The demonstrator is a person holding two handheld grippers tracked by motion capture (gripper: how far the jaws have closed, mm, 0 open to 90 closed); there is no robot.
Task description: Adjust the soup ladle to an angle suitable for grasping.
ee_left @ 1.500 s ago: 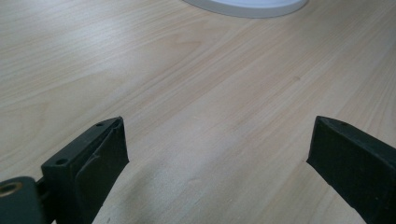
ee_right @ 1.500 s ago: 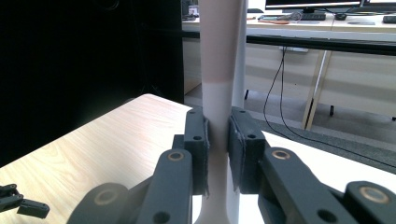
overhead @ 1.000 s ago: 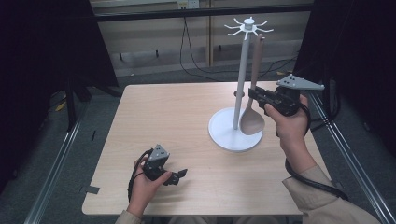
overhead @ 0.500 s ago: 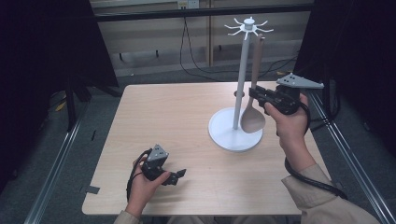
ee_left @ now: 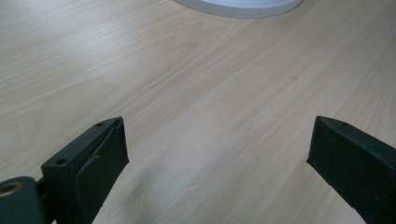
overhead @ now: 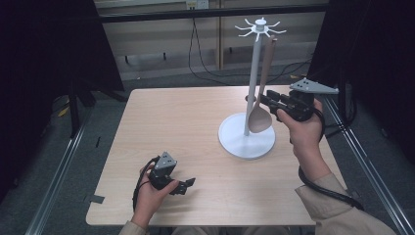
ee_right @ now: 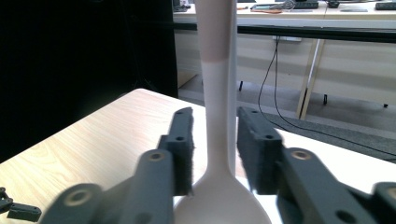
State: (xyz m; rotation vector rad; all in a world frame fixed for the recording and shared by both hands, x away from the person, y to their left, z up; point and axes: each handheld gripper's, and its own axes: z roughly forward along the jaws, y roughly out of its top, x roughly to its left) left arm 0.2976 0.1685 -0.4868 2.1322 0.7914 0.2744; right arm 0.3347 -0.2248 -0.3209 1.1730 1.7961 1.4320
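Right gripper: the black two-jaw right gripper, held up at the table's right side, has its jaws on either side of the neck of the pale beige spoon, just above the bowl; a narrow gap shows on each side, so whether the pads press it I cannot tell.
Spoon: hangs upright from the top of the stand, bowl down, just above the base.
Stand: a white utensil stand with a round flat base, a thin pole and a ring of short hooks on top; the pole rises just behind the spoon's handle.
Left gripper: the black two-jaw left gripper rests low on the light wooden table near its front edge, jaws spread wide over bare wood, well apart from the stand.
Around: dark curtains on both sides, cables on the floor behind.
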